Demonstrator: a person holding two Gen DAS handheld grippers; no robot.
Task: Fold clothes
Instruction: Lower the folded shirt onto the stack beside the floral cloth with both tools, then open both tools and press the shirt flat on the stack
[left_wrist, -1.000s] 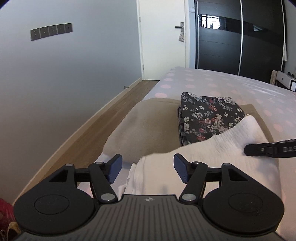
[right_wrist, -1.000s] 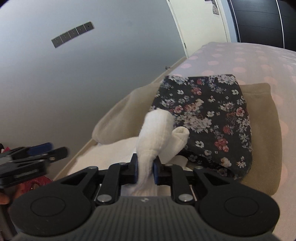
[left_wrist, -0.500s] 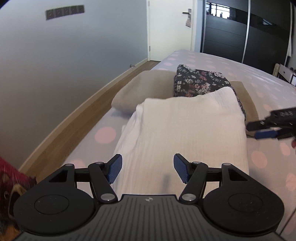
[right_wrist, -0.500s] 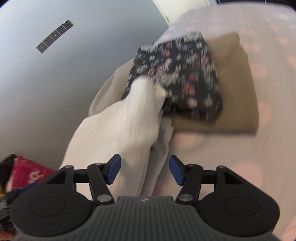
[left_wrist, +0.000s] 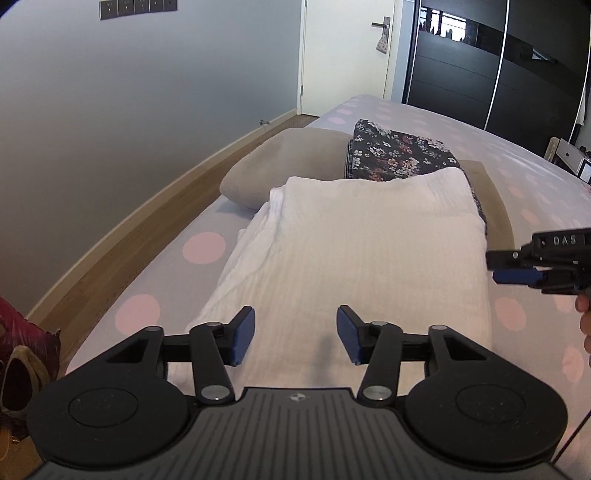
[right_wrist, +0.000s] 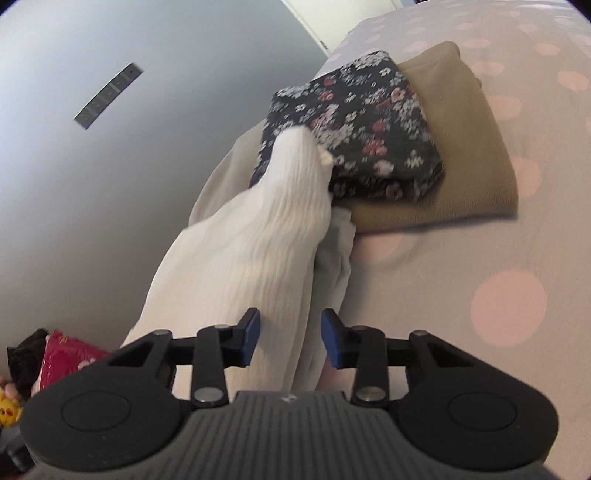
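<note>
**White cloth folded on the bed, both grippers empty**

The white cloth (left_wrist: 354, 258) lies folded on the dotted bed sheet (left_wrist: 199, 247). The left gripper (left_wrist: 295, 336) has its jaws spread wide above the near edge of the cloth and holds nothing. The right gripper (right_wrist: 290, 338) also has its jaws spread, at the cloth's side edge, pinching nothing. The far end of the cloth rests against a flowered garment (left_wrist: 399, 155), which lies on a beige garment (left_wrist: 291, 162).
</note>
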